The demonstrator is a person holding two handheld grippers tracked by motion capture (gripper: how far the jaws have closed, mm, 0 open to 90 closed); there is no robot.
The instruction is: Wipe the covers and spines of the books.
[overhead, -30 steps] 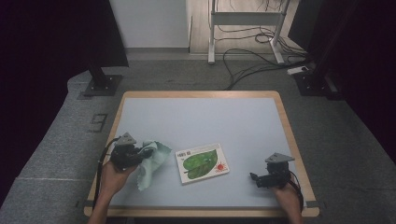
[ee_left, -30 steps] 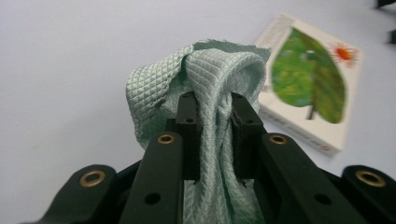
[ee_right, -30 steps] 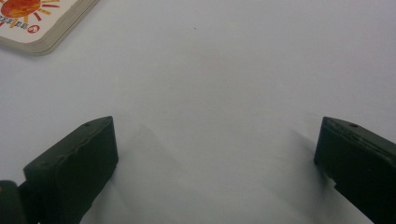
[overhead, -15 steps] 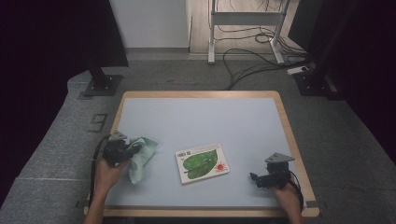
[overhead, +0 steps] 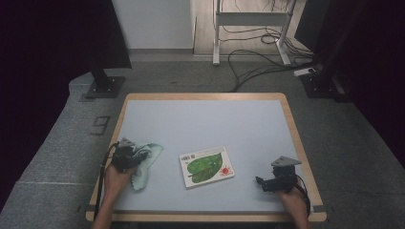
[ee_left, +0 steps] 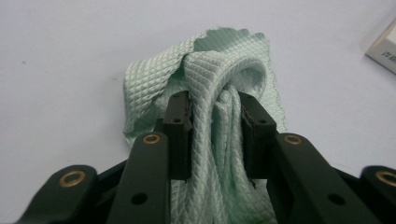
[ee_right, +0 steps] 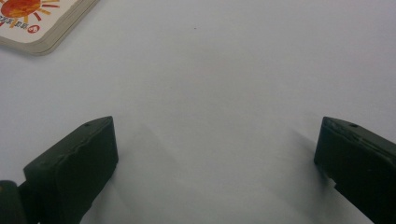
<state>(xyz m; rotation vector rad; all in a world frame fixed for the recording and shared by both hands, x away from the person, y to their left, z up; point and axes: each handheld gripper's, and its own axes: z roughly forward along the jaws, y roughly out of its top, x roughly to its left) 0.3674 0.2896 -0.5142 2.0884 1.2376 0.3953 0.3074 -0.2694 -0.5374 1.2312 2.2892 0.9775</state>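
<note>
**Cloth carried down to the table's left edge**

Shifted leftward and lower since the earlier frames: left gripper (overhead: pixel 125 155) and the pale mint-green waffle-weave cloth (overhead: pixel 145 162), now down on the light grey wooden-rimmed table (overhead: pixel 205 119) near its left edge. Jaws just been opening, yet a bunched fold of cloth (ee_left: pixel 219 116) still between the pads and touching both. Rest of the fabric spread on the surface beyond the fingertips. Lying mid-table, well apart from the cloth: thin white board book with a green leaf and red sun on its cover (overhead: pixel 207 166). Resting near the right front corner: right gripper (overhead: pixel 267 182), jaws spread wide over bare table, nothing between them, unmoved.
</note>
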